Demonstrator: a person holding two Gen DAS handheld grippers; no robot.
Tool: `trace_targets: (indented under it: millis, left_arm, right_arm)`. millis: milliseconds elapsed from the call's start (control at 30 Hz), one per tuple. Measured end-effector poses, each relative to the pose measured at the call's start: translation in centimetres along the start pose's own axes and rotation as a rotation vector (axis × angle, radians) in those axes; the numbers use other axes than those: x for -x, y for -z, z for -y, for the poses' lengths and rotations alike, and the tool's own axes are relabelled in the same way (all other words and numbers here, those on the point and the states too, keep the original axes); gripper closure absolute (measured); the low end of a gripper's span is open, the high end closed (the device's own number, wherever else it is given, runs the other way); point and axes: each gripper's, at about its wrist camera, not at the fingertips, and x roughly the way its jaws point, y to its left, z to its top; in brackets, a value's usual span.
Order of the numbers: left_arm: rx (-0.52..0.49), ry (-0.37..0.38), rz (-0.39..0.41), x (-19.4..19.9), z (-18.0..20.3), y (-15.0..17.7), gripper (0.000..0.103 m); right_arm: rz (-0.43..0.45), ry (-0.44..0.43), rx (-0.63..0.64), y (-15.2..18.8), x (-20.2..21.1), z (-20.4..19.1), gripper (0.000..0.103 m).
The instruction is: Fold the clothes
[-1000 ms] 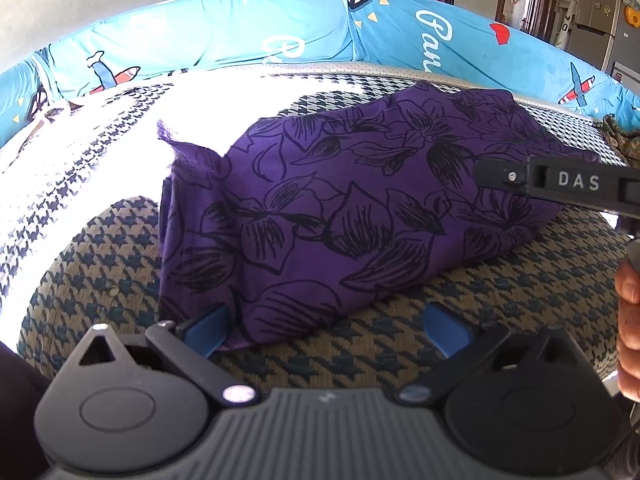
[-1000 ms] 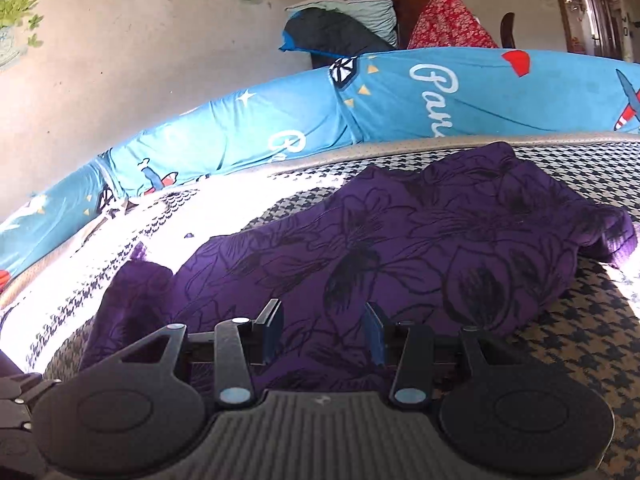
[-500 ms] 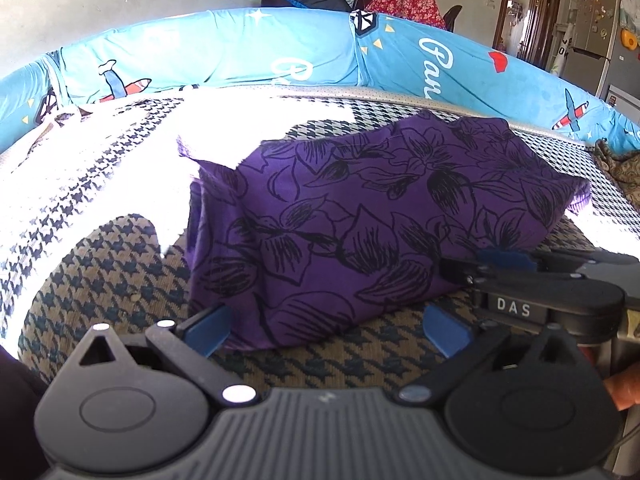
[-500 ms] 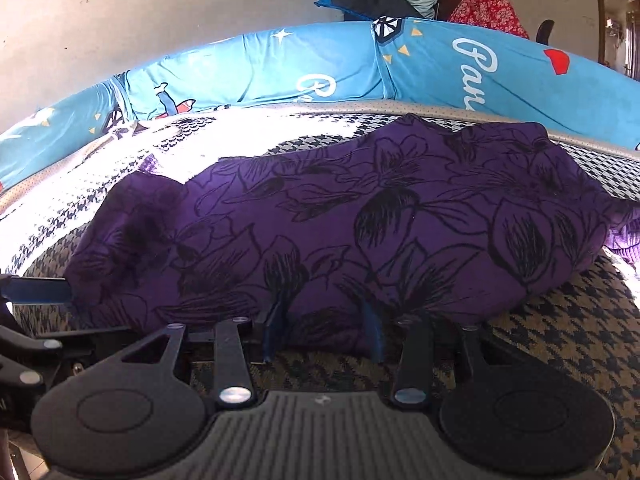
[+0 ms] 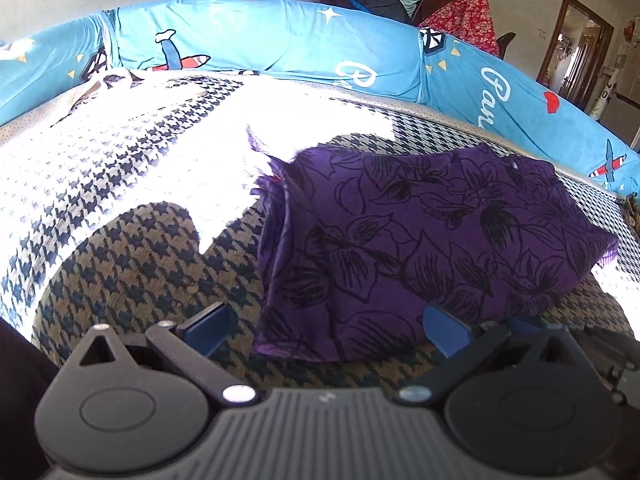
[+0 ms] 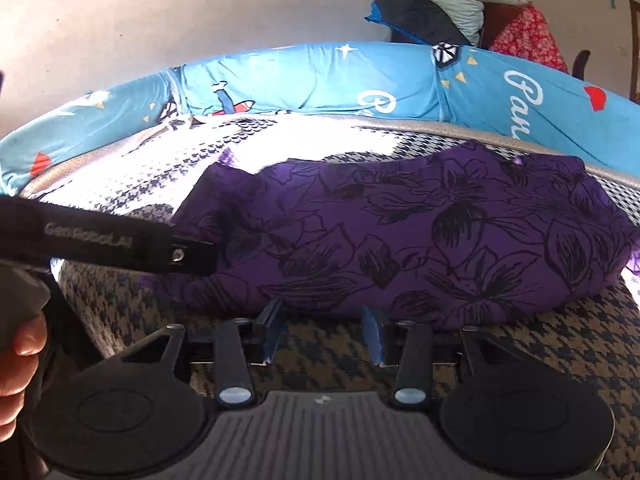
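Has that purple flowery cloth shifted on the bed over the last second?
Cannot tell. The purple cloth sits further right in the left wrist view, but the blue bumper slid the same way, so the camera moved. Its folded shape looks unchanged.

Houndstooth-patterned woven bed cover (image 5: 120, 280) fills foreground; far half in hard sunlight, blown out white; near half in shadow. Bright blue padded bolster with airplane and star print (image 5: 280, 52) curves along far edge of bed. Plain off-white plaster wall (image 6: 180, 12) behind, faint green painted marks near top. Pile of bedding, dark blue and pale green pillows (image 6: 432, 16), stacked behind bolster beside red floral cloth (image 6: 528, 36). Brown wooden doorway (image 5: 580, 52) at far right
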Motion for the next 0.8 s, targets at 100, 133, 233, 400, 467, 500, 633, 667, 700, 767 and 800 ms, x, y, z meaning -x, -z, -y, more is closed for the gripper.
trace_targets:
  millis: [100,133,233,400,467,500,633,667,700,767,800]
  left_arm:
    - [0.060,0.008,-0.043,-0.8,-1.1,-0.6,0.000]
    - [0.080,0.010,-0.056,-1.0,-1.4,-0.8,0.000]
    - [0.125,0.003,-0.071,-1.3,-2.4,-1.2,0.000]
    - [0.146,-0.014,-0.070,-1.4,-3.1,-1.5,0.000]
    - [0.147,-0.027,-0.066,-1.3,-3.2,-1.5,0.000]
    - [0.148,-0.036,-0.062,-1.3,-3.3,-1.6,0.000]
    - [0.163,-0.054,-0.051,-1.1,-3.7,-1.8,0.000]
    - [0.170,-0.055,-0.050,-1.2,-3.8,-1.9,0.000]
    - [0.176,-0.056,-0.050,-1.2,-3.9,-2.0,0.000]
    - [0.188,-0.053,-0.053,-1.3,-4.1,-2.2,0.000]
    - [0.193,-0.049,-0.057,-1.4,-4.2,-2.3,0.000]
  right_arm:
    - [-0.002,-0.025,0.066,0.2,-0.4,-2.0,0.059]
    - [-0.004,-0.028,0.090,0.3,-0.6,-2.6,0.058]
    - [-0.009,-0.046,0.156,0.4,-1.4,-4.3,0.053]
    - [0.003,-0.064,0.255,0.4,-2.5,-6.7,0.049]
    - [0.006,-0.063,0.294,0.5,-3.1,-7.5,0.047]
    - [0.007,-0.061,0.314,0.5,-3.4,-7.9,0.046]
    - [0.020,-0.041,0.393,0.5,-4.5,-9.1,0.044]
    - [0.027,-0.037,0.413,0.5,-4.7,-9.4,0.044]
    - [0.034,-0.033,0.435,0.4,-5.0,-9.7,0.043]
    - [0.047,-0.025,0.481,0.4,-5.5,-10.2,0.038]
    - [0.052,-0.016,0.506,0.4,-5.9,-10.4,0.037]
